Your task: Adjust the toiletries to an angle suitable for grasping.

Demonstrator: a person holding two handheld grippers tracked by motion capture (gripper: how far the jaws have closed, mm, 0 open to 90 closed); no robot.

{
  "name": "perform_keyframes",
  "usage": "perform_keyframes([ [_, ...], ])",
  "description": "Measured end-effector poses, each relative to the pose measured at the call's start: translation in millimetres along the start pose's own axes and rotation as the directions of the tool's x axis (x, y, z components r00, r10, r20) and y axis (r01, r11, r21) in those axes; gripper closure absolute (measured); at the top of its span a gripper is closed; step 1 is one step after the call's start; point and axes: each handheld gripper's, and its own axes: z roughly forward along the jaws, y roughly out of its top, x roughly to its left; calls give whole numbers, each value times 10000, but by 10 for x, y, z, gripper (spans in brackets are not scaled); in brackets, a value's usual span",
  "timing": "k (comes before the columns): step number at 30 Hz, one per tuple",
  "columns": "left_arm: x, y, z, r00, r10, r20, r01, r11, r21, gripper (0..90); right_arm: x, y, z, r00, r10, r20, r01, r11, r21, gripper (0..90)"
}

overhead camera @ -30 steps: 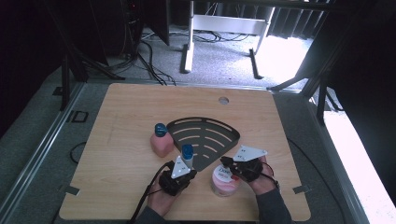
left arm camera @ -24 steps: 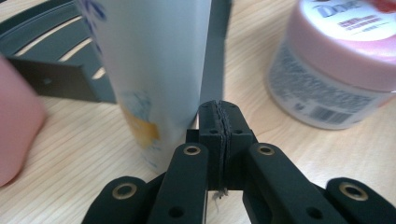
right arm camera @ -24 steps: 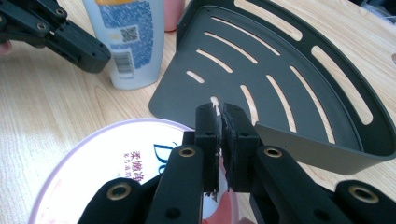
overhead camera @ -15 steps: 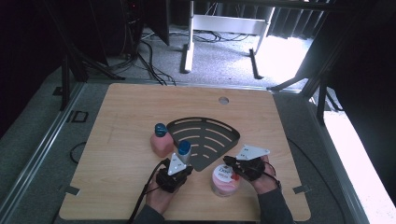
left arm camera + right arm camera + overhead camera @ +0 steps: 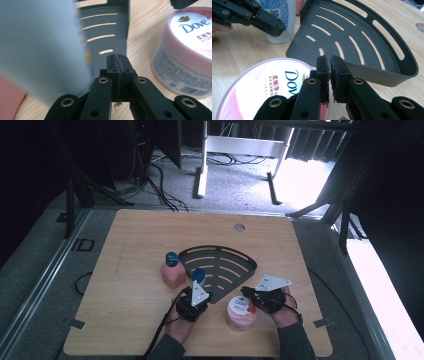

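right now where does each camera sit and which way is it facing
High view: fixed above the person's side, looking forward and down on the wooden table; forearms, left gripper and right gripper show at the bottom.
Left gripper view: rides the left gripper, facing the dark corner shelf; its shut jaws show, beside a blurred pale bottle.
Right gripper view: rides the right gripper, over the Dove jar; its shut jaws show.
Shared: both gripper views show jar and shelf.
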Motion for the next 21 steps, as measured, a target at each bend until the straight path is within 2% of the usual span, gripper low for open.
perform_keyframes([
  [5,77,-62,-42,9997,-192,-179,192,9998,24,894,9,0,17,10000,-3,-33,3,10000,41,851],
  [13,159,-126,-41,9984,-184,-540,193,9997,162,893,3,-8,15,10000,18,-43,-17,10000,57,850],
  [21,291,-151,-45,9941,-516,-955,536,9984,184,893,-1,-12,14,10000,35,-42,-35,10000,48,851],
])
